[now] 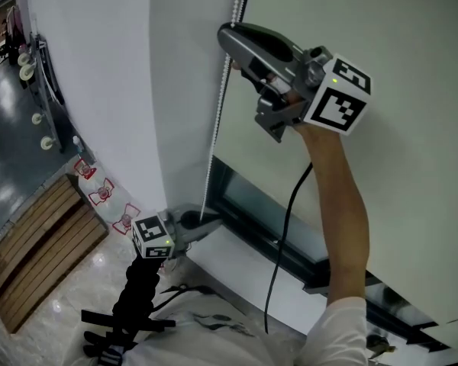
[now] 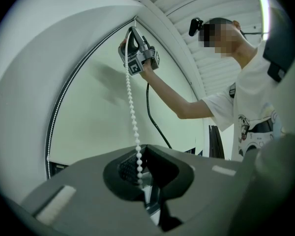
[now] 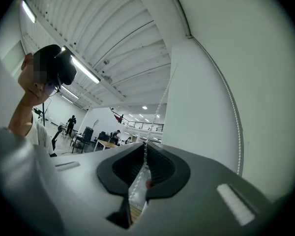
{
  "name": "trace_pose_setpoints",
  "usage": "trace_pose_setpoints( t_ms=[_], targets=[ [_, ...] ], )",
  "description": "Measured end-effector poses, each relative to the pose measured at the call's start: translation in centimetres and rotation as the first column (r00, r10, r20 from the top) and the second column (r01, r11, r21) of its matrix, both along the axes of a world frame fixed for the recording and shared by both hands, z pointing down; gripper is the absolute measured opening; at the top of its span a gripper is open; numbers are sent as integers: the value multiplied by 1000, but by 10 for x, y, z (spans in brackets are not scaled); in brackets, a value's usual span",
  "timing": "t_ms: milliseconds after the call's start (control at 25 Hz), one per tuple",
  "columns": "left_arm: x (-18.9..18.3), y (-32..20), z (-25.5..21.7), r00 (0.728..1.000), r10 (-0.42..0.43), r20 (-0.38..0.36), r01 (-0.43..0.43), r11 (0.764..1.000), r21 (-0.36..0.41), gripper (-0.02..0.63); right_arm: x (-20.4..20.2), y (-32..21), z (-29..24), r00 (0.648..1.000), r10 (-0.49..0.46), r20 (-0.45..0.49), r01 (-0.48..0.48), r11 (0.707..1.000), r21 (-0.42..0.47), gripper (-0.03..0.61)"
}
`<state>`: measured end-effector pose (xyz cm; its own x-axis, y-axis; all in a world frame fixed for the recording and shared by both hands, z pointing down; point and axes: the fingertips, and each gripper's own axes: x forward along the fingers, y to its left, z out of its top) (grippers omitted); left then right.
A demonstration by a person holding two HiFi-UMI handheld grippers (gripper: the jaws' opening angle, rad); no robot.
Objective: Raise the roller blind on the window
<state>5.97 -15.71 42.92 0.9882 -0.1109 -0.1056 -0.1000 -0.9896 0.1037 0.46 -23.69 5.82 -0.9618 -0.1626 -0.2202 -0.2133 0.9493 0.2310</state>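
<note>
The pale roller blind (image 1: 382, 166) hangs over the window, its white bead chain (image 1: 216, 113) running down its left edge. My right gripper (image 1: 227, 36) is held high, jaws shut on the bead chain (image 3: 160, 107), which passes between its pads (image 3: 145, 149). Low down by the sill, my left gripper (image 1: 206, 223) is shut on the same strand. In the left gripper view the bead chain (image 2: 132, 107) drops taut from the right gripper (image 2: 132, 33) into the left gripper (image 2: 140, 151). The loop's other strand (image 2: 64, 97) follows the blind's edge.
A dark window frame and white sill (image 1: 275, 242) run under the blind. A white wall (image 1: 99, 67) stands to the left, with a slatted wooden bench (image 1: 38, 235) below it. A black cable (image 1: 282, 227) hangs from the right gripper. People and desks show far off in the right gripper view.
</note>
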Motion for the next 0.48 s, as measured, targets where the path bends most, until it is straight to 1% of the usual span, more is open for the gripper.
trace_pose_setpoints(
  t_ms=[200,480],
  targets=[
    [-2,0,2,1000,3,1,-3,1000,-12,-2,7,-4,4,999,-15,44,18,997,-80,14],
    [-5,-6,2,1000,5,3,-5,1000,-27,-2,7,-3,7,999,-5,35,9,995,-96,12]
  ],
)
